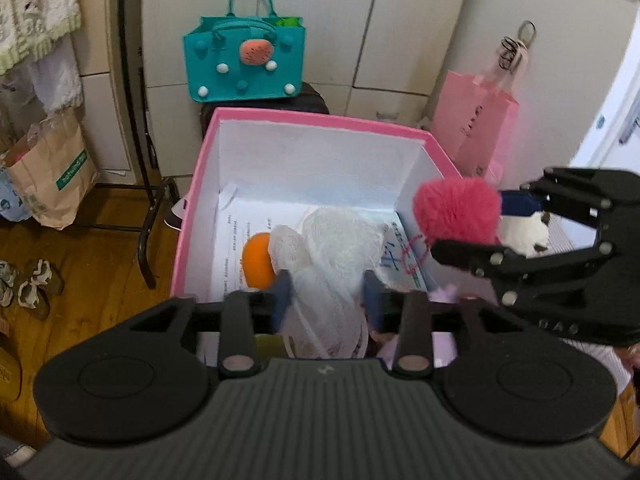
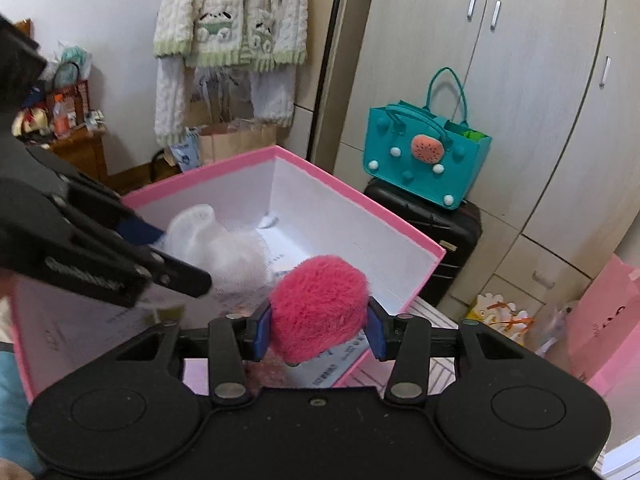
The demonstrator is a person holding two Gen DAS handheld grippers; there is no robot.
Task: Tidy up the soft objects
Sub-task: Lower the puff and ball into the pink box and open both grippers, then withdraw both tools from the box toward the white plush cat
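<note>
Fluffy pink heart plush (image 2: 319, 307) pinched in right gripper (image 2: 319, 330) over pink box (image 2: 400, 224), left gripper (image 1: 327, 300) parted around white netted plush (image 1: 340, 248), grip unclear

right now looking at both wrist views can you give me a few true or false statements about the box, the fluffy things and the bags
1. The right gripper has a pink fluffy ball between its fingers. True.
2. The pink box has its lid on. False: it is open, with papers and soft items inside.
3. A white fluffy item sits between the left gripper's fingers, over the box. True.
4. The teal bag lies on the floor. False: it stands on a black suitcase.
5. An orange ball is inside the box. True.
6. The pink fluffy ball rests on the box bottom. False: it is held above the box.
</note>
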